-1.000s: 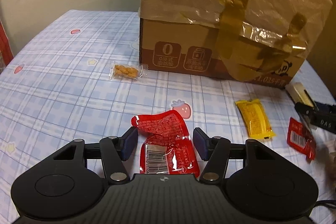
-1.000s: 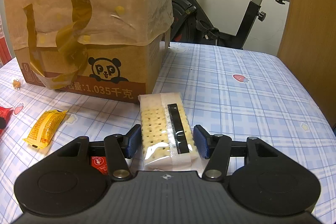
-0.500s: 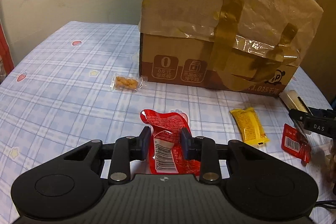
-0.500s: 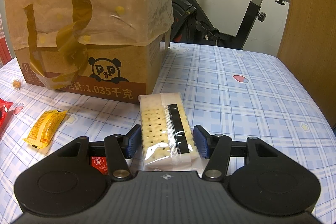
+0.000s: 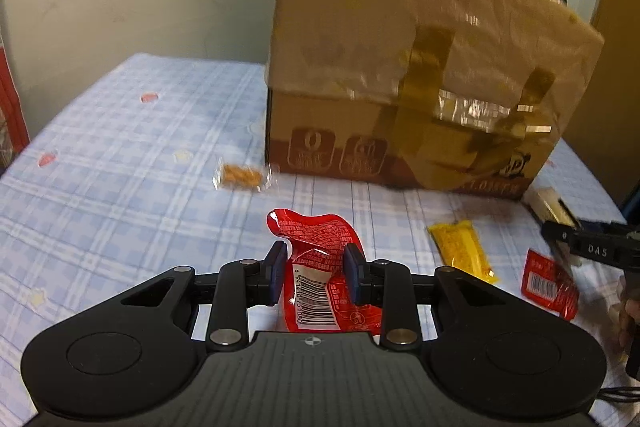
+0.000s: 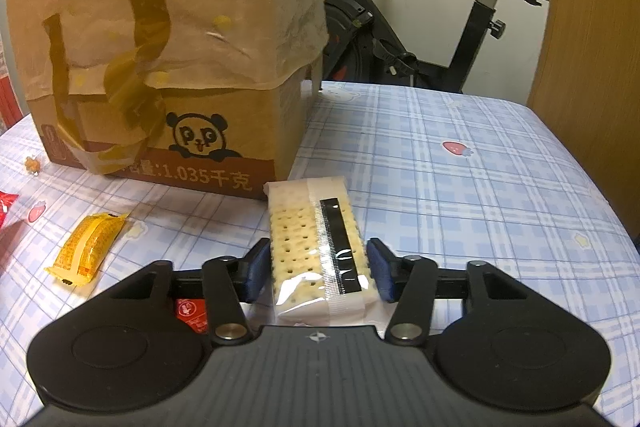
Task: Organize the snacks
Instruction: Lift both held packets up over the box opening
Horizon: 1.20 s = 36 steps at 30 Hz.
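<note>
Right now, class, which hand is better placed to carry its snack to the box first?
Left: its jaws pinch the red packet. The right jaws have just been closing around the cracker pack.

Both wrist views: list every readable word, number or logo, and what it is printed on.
"1.035千克", under a panda logo: cardboard box.
"DAS": right gripper.
"6 9412 10 751080", roughly: barcode on the red snack packet.
Small print on the yellow snack packet and the box's "0" badges: unreadable.
</note>
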Each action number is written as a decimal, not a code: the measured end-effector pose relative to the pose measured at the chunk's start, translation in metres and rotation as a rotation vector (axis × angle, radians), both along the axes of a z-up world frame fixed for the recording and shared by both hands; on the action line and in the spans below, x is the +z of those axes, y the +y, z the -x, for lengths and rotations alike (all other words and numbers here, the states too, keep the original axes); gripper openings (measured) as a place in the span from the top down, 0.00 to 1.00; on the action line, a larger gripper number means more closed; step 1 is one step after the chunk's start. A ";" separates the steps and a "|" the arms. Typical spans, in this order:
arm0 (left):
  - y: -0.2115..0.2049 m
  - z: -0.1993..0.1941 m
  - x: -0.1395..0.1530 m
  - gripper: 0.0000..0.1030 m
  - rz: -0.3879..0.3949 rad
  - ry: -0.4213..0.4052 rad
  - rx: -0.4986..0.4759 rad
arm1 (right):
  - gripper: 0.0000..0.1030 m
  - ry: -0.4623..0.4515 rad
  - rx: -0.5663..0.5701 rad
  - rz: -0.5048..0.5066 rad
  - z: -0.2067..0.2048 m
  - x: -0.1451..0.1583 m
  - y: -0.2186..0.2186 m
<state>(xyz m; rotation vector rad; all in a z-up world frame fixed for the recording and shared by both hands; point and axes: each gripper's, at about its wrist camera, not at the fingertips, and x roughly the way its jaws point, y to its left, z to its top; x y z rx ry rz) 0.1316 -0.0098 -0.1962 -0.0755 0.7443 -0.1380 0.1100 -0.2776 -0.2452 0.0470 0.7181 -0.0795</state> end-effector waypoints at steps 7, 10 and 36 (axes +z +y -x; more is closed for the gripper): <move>0.008 -0.001 0.037 0.68 0.016 -0.096 0.001 | 0.51 -0.070 -0.042 -0.063 0.020 0.032 -0.008; 0.007 -0.001 0.053 0.68 0.028 -0.141 -0.009 | 0.53 -0.115 -0.044 -0.065 0.027 0.053 -0.009; -0.007 -0.023 0.151 0.68 0.103 -0.350 -0.152 | 0.53 -0.376 0.093 -0.109 0.027 0.193 0.002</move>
